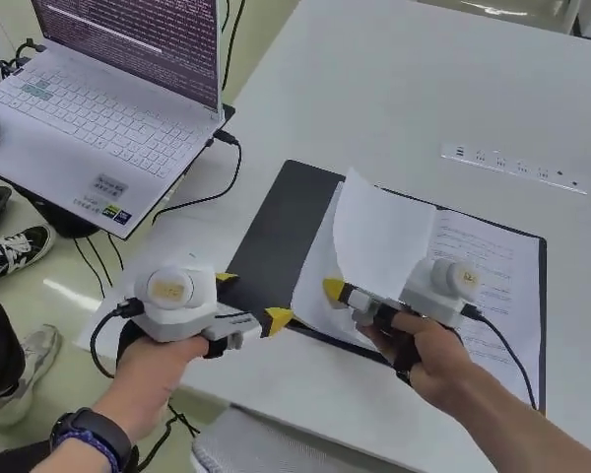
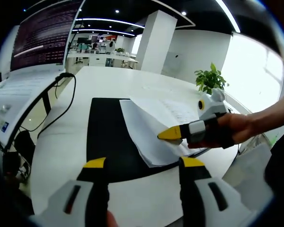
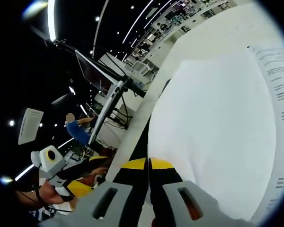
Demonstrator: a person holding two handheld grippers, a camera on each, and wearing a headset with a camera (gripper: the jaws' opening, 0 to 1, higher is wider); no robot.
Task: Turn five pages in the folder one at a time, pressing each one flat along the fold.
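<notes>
A black folder lies open on the white table, its bare inner cover on the left. My right gripper is shut on the lower edge of a white page, which stands curled up over the fold. In the right gripper view the page runs off to the right of the closed yellow tips. A printed page lies flat on the folder's right half. My left gripper hovers open at the folder's near left corner, holding nothing. In its own view its tips frame the black cover, with the right gripper just beyond.
An open laptop stands at the table's far left, with black cables running along the edge towards the folder. A socket strip is set in the table behind the folder. A grey object lies below the near edge.
</notes>
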